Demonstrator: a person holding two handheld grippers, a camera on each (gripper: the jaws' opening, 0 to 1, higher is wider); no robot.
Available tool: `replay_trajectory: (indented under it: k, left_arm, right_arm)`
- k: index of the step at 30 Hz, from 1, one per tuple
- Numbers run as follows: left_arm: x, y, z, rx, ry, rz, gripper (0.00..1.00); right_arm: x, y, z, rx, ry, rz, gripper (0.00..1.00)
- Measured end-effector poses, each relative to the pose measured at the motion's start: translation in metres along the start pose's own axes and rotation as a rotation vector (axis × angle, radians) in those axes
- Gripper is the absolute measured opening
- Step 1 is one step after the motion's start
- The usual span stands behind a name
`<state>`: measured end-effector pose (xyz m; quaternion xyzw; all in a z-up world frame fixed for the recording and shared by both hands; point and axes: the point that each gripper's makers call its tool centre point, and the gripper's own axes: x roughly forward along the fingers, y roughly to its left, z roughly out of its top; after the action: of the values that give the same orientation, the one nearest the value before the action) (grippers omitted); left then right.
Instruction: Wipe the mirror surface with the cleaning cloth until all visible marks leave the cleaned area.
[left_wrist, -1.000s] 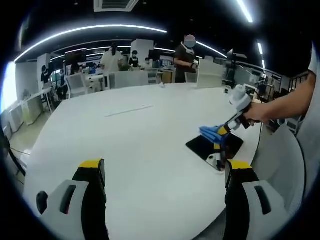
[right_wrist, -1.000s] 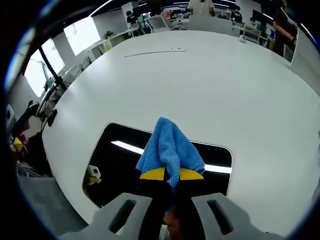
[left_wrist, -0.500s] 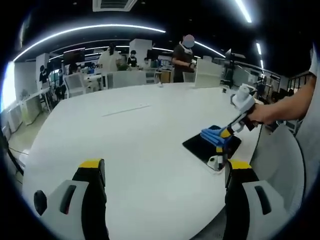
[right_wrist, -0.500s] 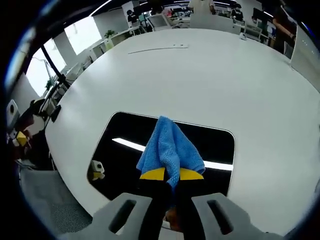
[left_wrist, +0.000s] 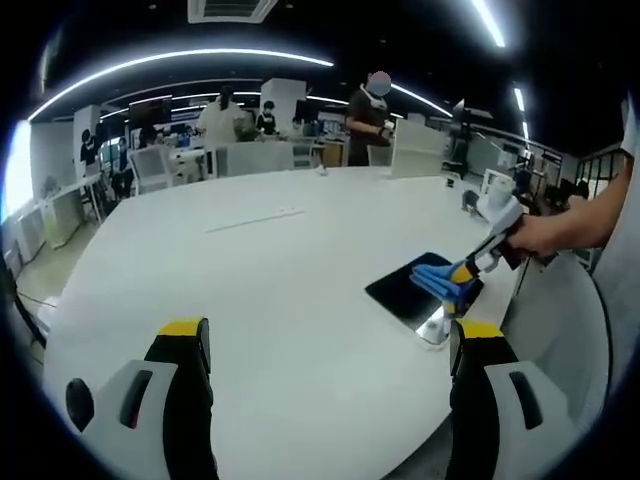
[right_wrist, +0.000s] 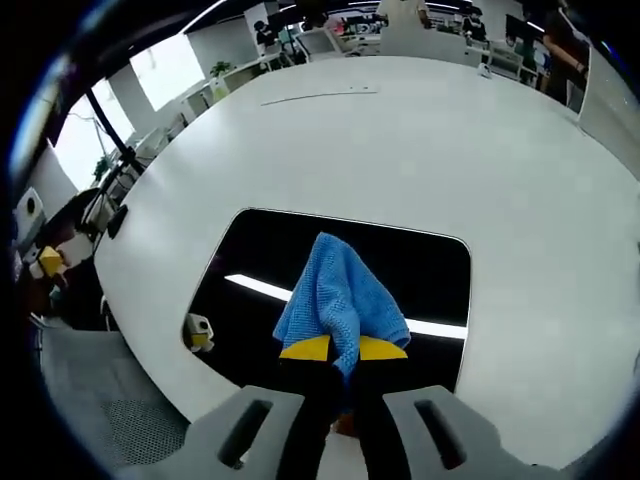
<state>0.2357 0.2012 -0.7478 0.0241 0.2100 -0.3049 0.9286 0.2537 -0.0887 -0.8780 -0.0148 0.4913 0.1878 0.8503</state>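
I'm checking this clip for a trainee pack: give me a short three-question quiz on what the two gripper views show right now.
1. True or false: the right gripper is shut on the blue cleaning cloth.
2. On what does the mirror lie? A) a chair B) the white table C) the floor
3. Fill in: the left gripper hangs over the table with its jaws ____.

Key: 1 true. 2 B. 3 open, holding nothing; the cloth is over the mirror, off to this view's right.
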Motion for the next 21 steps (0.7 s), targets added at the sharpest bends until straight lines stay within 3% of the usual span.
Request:
replay_trajectory:
  k: [11,21]
  left_arm:
    - [-0.0002,0.0019,-0.0037,-0.007,0.003,0.003,0.99]
    - [0.0001,0.0015,-0.0017,-0.005,0.0,0.001,0.99]
  right_arm:
    - [-0.0062,0.006,-0.0111,-0.008,0.004,0.014,0.02]
    - [-0.0046,0.0044,-0.0105,-0.012,0.007,0.013,0.02]
